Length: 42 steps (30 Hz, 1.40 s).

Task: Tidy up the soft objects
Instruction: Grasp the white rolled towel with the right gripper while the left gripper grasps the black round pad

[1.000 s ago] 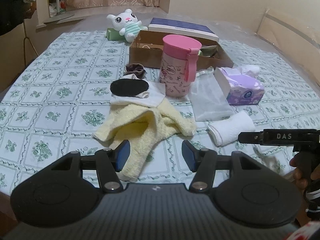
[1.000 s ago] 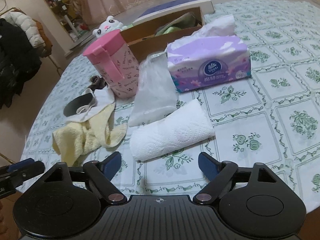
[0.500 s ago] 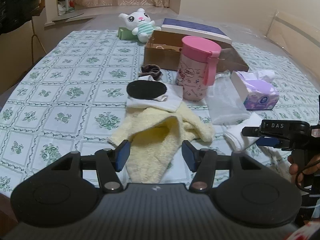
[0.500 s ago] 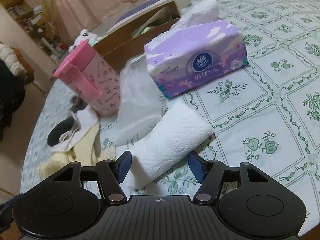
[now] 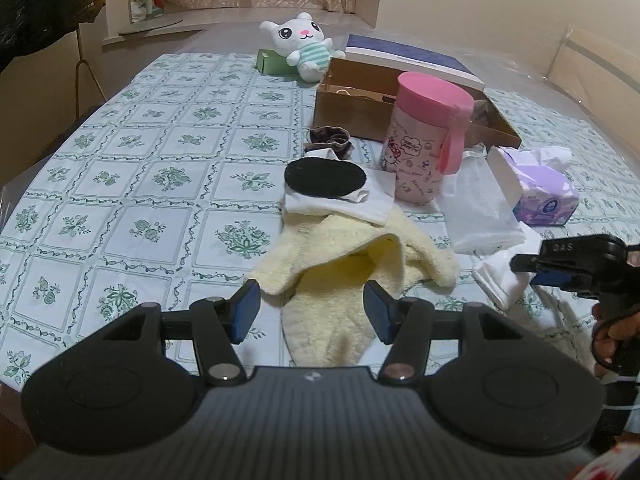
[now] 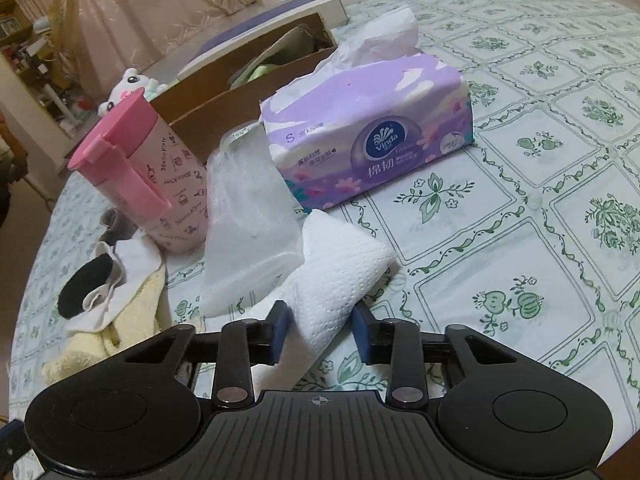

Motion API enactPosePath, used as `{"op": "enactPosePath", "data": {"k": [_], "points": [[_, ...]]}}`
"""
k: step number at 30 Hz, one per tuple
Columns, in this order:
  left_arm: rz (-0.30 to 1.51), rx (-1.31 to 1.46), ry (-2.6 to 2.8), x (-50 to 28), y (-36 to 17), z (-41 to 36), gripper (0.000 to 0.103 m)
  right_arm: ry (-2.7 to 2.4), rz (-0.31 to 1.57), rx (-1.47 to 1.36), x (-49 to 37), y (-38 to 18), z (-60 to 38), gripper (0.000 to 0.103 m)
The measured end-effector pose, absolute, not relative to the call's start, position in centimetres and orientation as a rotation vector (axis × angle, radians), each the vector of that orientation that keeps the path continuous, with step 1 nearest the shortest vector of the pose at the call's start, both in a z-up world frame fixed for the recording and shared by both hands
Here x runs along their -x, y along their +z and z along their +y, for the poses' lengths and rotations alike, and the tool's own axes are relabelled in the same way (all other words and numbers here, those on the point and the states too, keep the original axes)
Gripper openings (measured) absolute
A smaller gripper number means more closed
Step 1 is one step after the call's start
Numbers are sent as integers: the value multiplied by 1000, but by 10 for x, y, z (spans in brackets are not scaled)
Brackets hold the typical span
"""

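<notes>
A folded white paper towel (image 6: 340,276) lies on the patterned tablecloth, and my right gripper (image 6: 320,330) straddles its near end with jaws narrowed but apart from it. The towel also shows in the left wrist view (image 5: 500,284), under the right gripper (image 5: 560,268). My left gripper (image 5: 312,310) is open and empty over the near edge of a yellow fleece cloth (image 5: 352,264). A white cloth with a black pad (image 5: 326,178) lies on the fleece. A white plush cat (image 5: 300,44) sits at the far end.
A pink lidded cup (image 5: 424,136) stands mid-table beside a clear plastic bag (image 6: 248,216) and a purple tissue pack (image 6: 372,140). An open cardboard box (image 5: 404,108) and a blue-and-white box (image 5: 408,60) sit behind. A brown scrunchie (image 5: 328,140) lies left of the cup.
My right gripper moved forward onto the paper towel and its jaws narrowed around the near end. My left gripper moved closer over the yellow cloth and stayed open.
</notes>
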State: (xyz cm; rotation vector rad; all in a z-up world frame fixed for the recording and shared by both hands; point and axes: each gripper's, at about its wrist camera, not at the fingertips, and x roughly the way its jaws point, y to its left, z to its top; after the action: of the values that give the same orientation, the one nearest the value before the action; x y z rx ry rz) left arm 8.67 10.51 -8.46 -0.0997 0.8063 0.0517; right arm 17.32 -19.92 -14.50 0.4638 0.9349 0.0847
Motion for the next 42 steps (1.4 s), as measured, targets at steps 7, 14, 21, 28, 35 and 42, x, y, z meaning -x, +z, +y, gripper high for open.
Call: {"op": "enactPosePath", "data": {"k": [7, 14, 21, 28, 35, 42], "points": [[790, 87, 52, -95, -82, 112, 54, 128, 935, -421, -157, -137, -214, 31], [765, 31, 34, -122, -79, 115, 59, 112, 856, -359, -145, -115, -235, 31], [726, -38, -52, -164, -81, 114, 65, 109, 730, -330, -153, -85, -247, 31], [747, -64, -117, -209, -89, 111, 69, 127, 667, -326, -174, -71, -248, 31], [794, -117, -162, -238, -108, 103, 70, 142, 611, -326, -196, -60, -252, 31], [820, -183, -170, -249, -122, 100, 74, 145, 601, -337, -206, -61, -256, 31]]}}
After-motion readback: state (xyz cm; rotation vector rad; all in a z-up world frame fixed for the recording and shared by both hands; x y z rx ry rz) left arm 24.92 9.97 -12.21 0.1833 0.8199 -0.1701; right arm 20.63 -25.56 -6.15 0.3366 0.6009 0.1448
